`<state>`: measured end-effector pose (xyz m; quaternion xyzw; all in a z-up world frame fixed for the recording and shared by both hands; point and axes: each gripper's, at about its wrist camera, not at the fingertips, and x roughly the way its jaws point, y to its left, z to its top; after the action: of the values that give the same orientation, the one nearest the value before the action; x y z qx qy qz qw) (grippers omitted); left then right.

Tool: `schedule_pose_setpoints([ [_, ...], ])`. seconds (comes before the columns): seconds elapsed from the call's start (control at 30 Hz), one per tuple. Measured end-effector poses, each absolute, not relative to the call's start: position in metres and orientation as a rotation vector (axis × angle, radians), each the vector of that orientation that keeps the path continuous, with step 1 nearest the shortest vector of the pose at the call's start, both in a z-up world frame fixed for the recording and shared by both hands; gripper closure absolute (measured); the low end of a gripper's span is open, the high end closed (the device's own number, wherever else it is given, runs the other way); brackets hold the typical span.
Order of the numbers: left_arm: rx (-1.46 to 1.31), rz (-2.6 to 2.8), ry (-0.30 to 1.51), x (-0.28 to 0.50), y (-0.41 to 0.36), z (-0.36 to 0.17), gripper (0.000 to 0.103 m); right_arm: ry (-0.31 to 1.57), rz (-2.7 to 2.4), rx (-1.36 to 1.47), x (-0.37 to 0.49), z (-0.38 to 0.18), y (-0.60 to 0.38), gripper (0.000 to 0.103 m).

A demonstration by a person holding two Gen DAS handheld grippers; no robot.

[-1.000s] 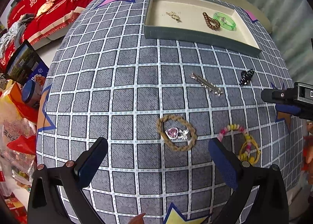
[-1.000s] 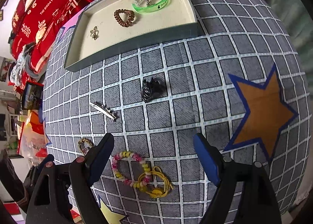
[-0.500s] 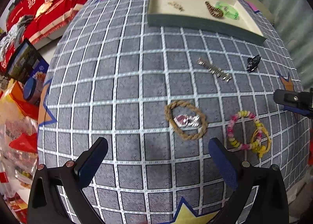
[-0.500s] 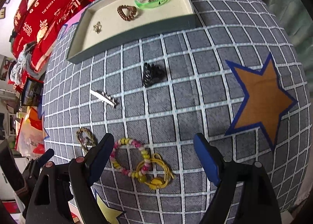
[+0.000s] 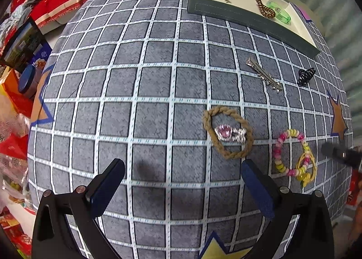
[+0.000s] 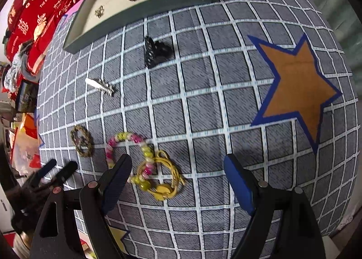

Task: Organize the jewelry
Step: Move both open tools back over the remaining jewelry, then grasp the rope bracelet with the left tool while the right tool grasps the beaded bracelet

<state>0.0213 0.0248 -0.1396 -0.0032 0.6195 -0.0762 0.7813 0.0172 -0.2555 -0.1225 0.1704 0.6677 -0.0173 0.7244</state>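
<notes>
Yellow and pink beads make a bracelet (image 6: 126,146) lying at ten o'clock from the right gripper (image 6: 178,182), whose jaws gape wide and hold nothing. Left gripper (image 5: 183,182) gapes empty too, with the rope ring (image 5: 227,131) at one o'clock. Tray (image 5: 246,19) sits far up at twelve.

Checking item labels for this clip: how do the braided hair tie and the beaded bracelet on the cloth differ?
The braided hair tie is one tan rope loop; the beaded bracelet is pink and yellow beads. The tie encircles a pink gem clip; the bracelet overlaps a yellow elastic. Both lie flat, outside the tray.
</notes>
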Motion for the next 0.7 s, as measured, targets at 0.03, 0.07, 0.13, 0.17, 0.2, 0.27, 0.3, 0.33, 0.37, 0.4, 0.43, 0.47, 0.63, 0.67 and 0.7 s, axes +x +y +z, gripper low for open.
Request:
schedule_pose_setpoints([
  [0.03, -0.006, -0.166, 1.339, 0.023, 0.024, -0.141, 0.000, 1.476, -0.040, 0.365, 0.016, -0.123, -0.255, 0.018],
  [0.07, -0.007, -0.166, 1.341, 0.028, 0.022, -0.141, 0.000, 1.477, -0.041, 0.357, 0.015, -0.124, -0.255, 0.018],
  [0.13, -0.013, -0.166, 1.341, 0.034, 0.021, -0.143, 0.000, 1.480, -0.043, 0.342, 0.013, -0.125, -0.254, 0.018],
  [0.17, -0.017, -0.164, 1.340, 0.036, 0.022, -0.143, 0.000, 1.480, -0.043, 0.340, 0.012, -0.125, -0.254, 0.018],
  [0.2, -0.025, -0.168, 1.336, 0.040, 0.023, -0.143, 0.000, 1.481, -0.041, 0.332, 0.010, -0.126, -0.254, 0.018],
  [0.27, -0.036, -0.173, 1.339, 0.045, 0.026, -0.143, 0.000, 1.482, -0.040, 0.320, 0.008, -0.127, -0.253, 0.018],
  [0.3, -0.037, -0.175, 1.341, 0.047, 0.028, -0.144, 0.000, 1.485, -0.039, 0.314, 0.006, -0.128, -0.252, 0.018],
  [0.33, -0.039, -0.187, 1.348, 0.059, 0.028, -0.146, 0.000, 1.490, -0.037, 0.312, 0.005, -0.129, -0.251, 0.018],
  [0.37, -0.036, -0.188, 1.351, 0.058, 0.028, -0.147, 0.000, 1.492, -0.036, 0.313, 0.003, -0.130, -0.250, 0.018],
  [0.4, -0.033, -0.190, 1.353, 0.057, 0.028, -0.148, 0.000, 1.496, -0.036, 0.317, 0.002, -0.131, -0.249, 0.018],
  [0.43, -0.033, -0.191, 1.355, 0.054, 0.028, -0.149, 0.000, 1.496, -0.039, 0.318, 0.001, -0.132, -0.249, 0.018],
  [0.47, -0.038, -0.207, 1.362, 0.048, 0.026, -0.153, 0.000, 1.492, -0.042, 0.320, -0.001, -0.131, -0.249, 0.018],
  [0.63, -0.046, -0.198, 1.353, 0.043, 0.025, -0.156, 0.004, 1.456, -0.011, 0.304, 0.005, -0.123, -0.243, 0.018],
  [0.67, -0.044, -0.197, 1.353, 0.046, 0.026, -0.157, 0.005, 1.451, 0.001, 0.285, 0.009, -0.121, -0.239, 0.018],
  [0.7, -0.043, -0.195, 1.350, 0.043, 0.027, -0.155, 0.005, 1.447, 0.013, 0.268, 0.013, -0.120, -0.233, 0.018],
])
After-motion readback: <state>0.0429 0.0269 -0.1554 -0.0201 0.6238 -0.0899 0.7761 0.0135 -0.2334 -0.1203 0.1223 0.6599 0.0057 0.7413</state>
